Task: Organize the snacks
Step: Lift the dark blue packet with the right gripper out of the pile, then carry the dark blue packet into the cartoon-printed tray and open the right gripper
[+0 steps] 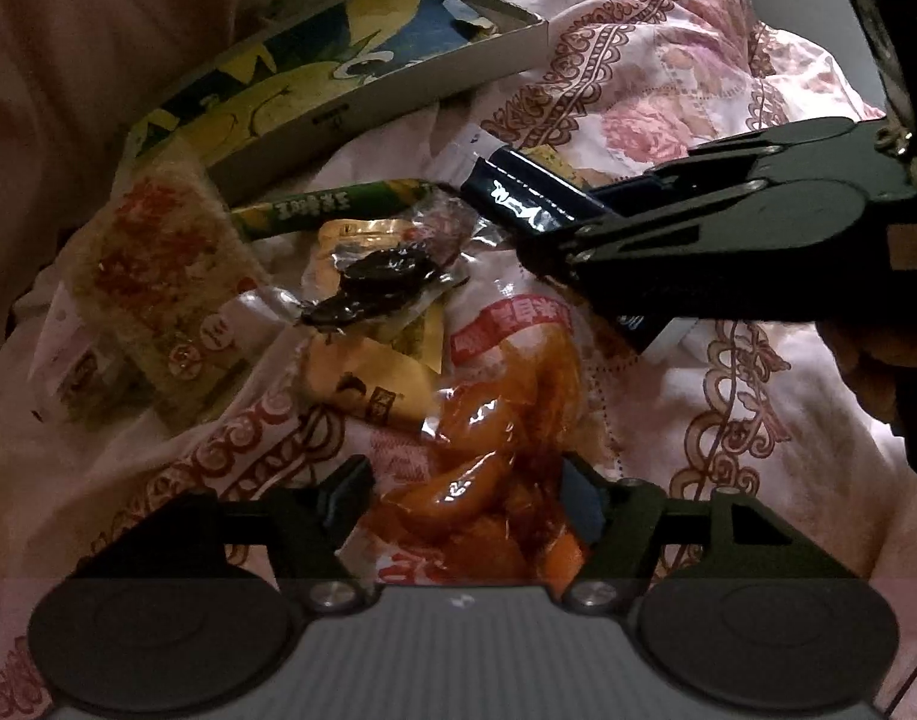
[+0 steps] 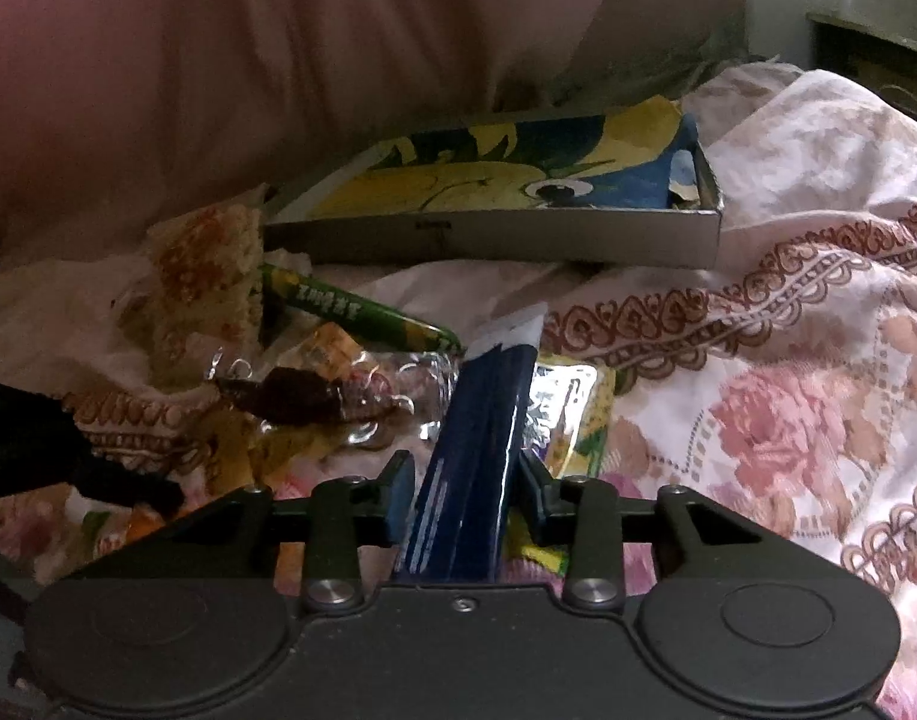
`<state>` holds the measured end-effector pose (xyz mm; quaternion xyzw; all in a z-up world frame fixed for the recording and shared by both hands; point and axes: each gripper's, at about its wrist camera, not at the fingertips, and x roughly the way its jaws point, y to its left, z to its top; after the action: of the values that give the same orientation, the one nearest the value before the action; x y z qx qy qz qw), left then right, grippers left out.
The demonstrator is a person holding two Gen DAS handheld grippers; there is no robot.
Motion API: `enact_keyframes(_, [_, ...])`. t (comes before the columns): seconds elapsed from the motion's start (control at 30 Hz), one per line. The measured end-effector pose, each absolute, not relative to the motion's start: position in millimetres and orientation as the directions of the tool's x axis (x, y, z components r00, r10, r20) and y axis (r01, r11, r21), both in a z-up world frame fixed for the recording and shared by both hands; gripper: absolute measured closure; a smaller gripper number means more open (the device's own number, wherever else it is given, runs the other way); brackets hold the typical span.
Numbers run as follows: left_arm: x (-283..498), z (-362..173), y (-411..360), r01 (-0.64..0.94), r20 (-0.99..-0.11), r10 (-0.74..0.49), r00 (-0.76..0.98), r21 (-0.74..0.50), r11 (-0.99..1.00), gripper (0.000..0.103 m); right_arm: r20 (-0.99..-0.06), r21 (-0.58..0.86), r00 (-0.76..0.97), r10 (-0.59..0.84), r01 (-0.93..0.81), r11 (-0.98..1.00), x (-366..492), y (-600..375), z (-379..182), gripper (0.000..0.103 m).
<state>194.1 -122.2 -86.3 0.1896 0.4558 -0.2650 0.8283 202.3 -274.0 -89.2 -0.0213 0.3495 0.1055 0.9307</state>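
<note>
My left gripper (image 1: 461, 495) is open, its fingers on either side of a clear packet of orange-red snacks (image 1: 494, 450) lying on the bedspread. My right gripper (image 2: 466, 501) is shut on a dark blue snack packet (image 2: 488, 438), seen also in the left wrist view (image 1: 518, 195); the right gripper (image 1: 548, 252) reaches in from the right there. Other snacks lie in a pile: a green stick packet (image 1: 338, 204), a clear packet with a dark snack (image 1: 374, 288), a yellow packet (image 1: 368, 387), a rice-cake packet (image 1: 164, 288).
A shallow cardboard box (image 1: 362, 114) with a yellow-and-blue cartoon lining lies at the back; it also shows in the right wrist view (image 2: 494, 234). Everything rests on a rumpled floral bedspread (image 2: 788, 420). A pink pillow (image 2: 248, 72) rises behind.
</note>
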Motion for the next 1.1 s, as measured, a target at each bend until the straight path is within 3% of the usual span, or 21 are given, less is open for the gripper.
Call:
enact_keyframes(0.23, [191.8,-79.2,-124.9,0.579,-0.865,-0.223,0.450,0.092,0.810,0.040,-0.653,-0.065,0.745,0.136,-0.235,0.970,194.2,-262.1,-88.9,0.076])
enact_keyframes(0.43, [193.3,-69.2,-121.3,0.538,-0.878,-0.249,0.408,0.012,0.843,0.042,-0.644,-0.101,0.755,0.123,-0.243,0.965,183.4,-260.3,-82.5,0.079])
enact_keyframes(0.8, [187.0,-52.1,-103.2,0.494,-0.842,-0.355,0.405,-0.124,0.860,0.042,-0.628,-0.004,0.764,0.152,-0.198,0.980,168.5,-278.1,-64.3,0.080])
enact_keyframes(1.1, [199.2,-29.9,-111.3,0.465,-0.786,-0.362,0.502,-0.107,0.879,0.042,-0.558,0.023,0.812,0.170,-0.190,0.982,167.7,-286.8,-52.1,0.081])
